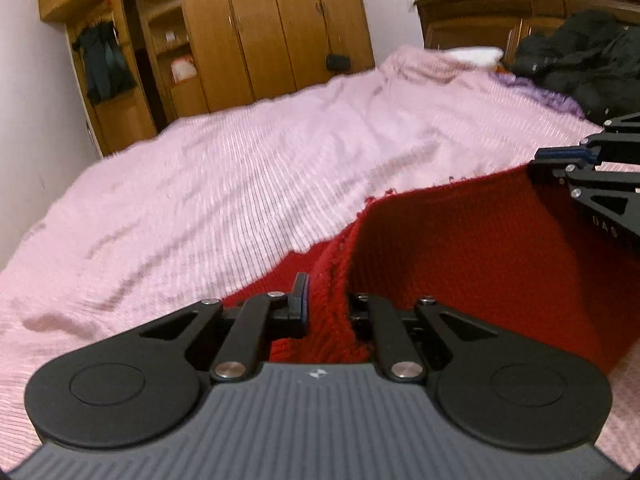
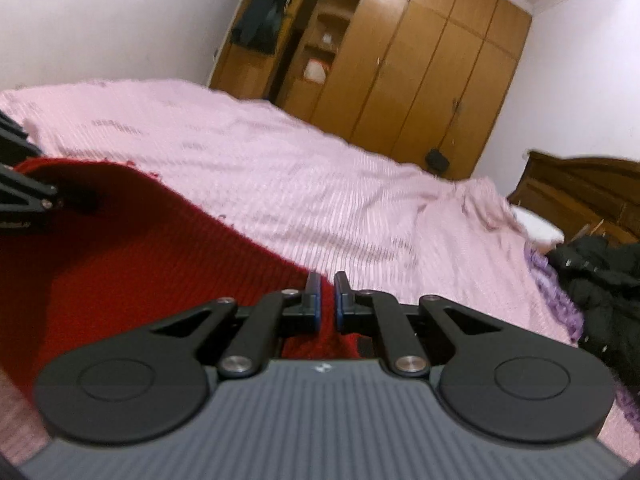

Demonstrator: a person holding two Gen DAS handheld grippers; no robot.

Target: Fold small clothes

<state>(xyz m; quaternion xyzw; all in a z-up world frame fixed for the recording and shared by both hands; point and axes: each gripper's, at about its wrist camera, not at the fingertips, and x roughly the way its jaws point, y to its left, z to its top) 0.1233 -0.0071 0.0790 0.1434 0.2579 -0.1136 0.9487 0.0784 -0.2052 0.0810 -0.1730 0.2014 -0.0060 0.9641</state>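
A: Any writing you can read?

B: Very little. On the right gripper (image 1: 560,166), where it enters the left wrist view from the right edge, pale letters on its black arm look like "DAS". Each gripper body carries a small white emblem on its ribbed grey top, too small to read.

A: And the garment?

B: A red knit garment (image 1: 472,248), ribbed, with a fuzzy, slightly frayed edge. It is lifted off the bed and stretched between the two grippers, sagging a little between them. The rest of it drapes down toward the pink bedspread (image 1: 224,184).

A: How do the fingers stand?

B: The left gripper (image 1: 326,308) has its fingers pinching a bunched vertical fold of the red knit; the right-hand finger is largely hidden behind the cloth. In the right wrist view the right gripper (image 2: 327,300) has its blue-padded fingers (image 2: 314,300) drawn nearly together, with red knit filling the narrow slot between them.

A: Textures around it?

B: The bedspread is a pale pink fabric with fine woven ridges, rumpled into soft creases. A black jacket (image 2: 600,280) lies heaped near the dark carved wooden headboard (image 1: 520,4), beside a purple knitted trim (image 2: 560,300). Behind stands a glossy wooden wardrobe (image 1: 272,28) with flat panel doors and one open compartment.
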